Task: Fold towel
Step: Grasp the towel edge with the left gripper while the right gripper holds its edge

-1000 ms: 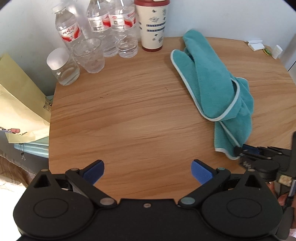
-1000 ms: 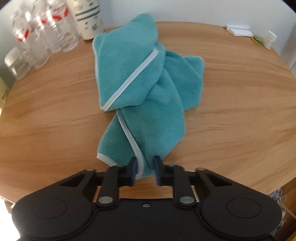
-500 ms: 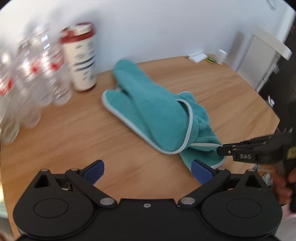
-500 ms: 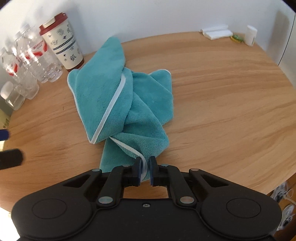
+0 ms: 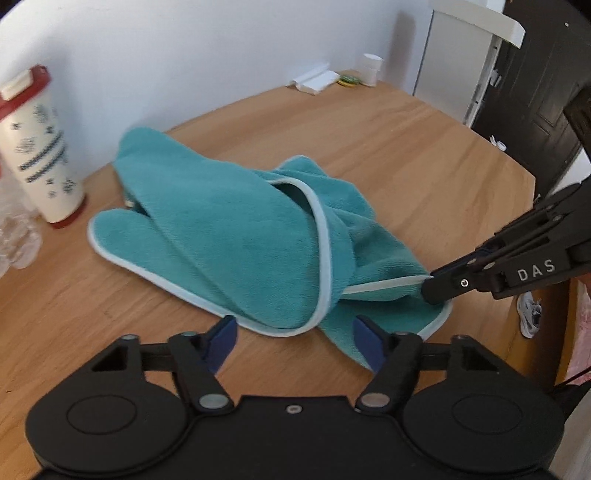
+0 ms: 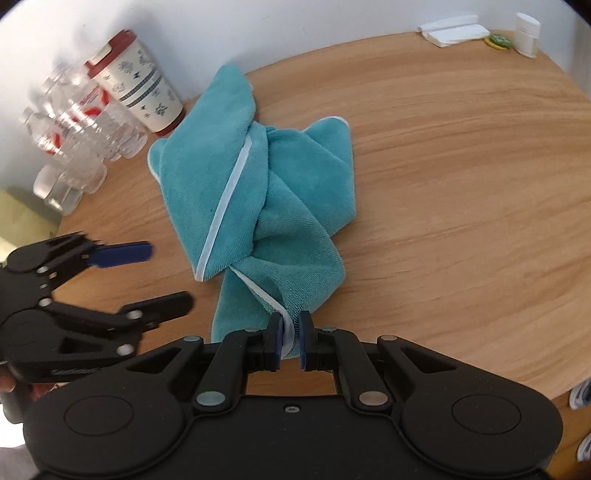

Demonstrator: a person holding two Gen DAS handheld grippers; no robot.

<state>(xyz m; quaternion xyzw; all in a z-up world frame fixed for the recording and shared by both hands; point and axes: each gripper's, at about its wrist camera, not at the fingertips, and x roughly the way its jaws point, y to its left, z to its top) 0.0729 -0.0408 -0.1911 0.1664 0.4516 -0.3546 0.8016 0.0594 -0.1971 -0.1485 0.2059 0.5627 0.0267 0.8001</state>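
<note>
A teal towel [image 5: 236, 236] with a pale blue hem lies crumpled on the round wooden table [image 5: 424, 155]; the right wrist view shows the towel [image 6: 295, 184] bunched mid-table. My right gripper [image 6: 290, 339] is shut on the towel's near hem and lifts it a little; the left wrist view shows that right gripper [image 5: 430, 286] pinching the hem from the right. My left gripper [image 5: 295, 336] stands open just in front of the towel's near fold, its blue pads on either side of the edge. In the right wrist view the left gripper [image 6: 162, 275] hovers open at the left.
A patterned cup with a red lid [image 6: 136, 86] and several clear water bottles [image 6: 74, 122] stand at the back left by the wall. White tissues [image 6: 452, 26], a small white container [image 6: 526, 33] and a green item [image 6: 498, 40] sit at the far right edge. A dark door [image 5: 535, 92] is beyond.
My left gripper has swung right and in toward the towel's near fold. My right gripper has closed tighter on the hem, raised it and pulled the towel nearer.
</note>
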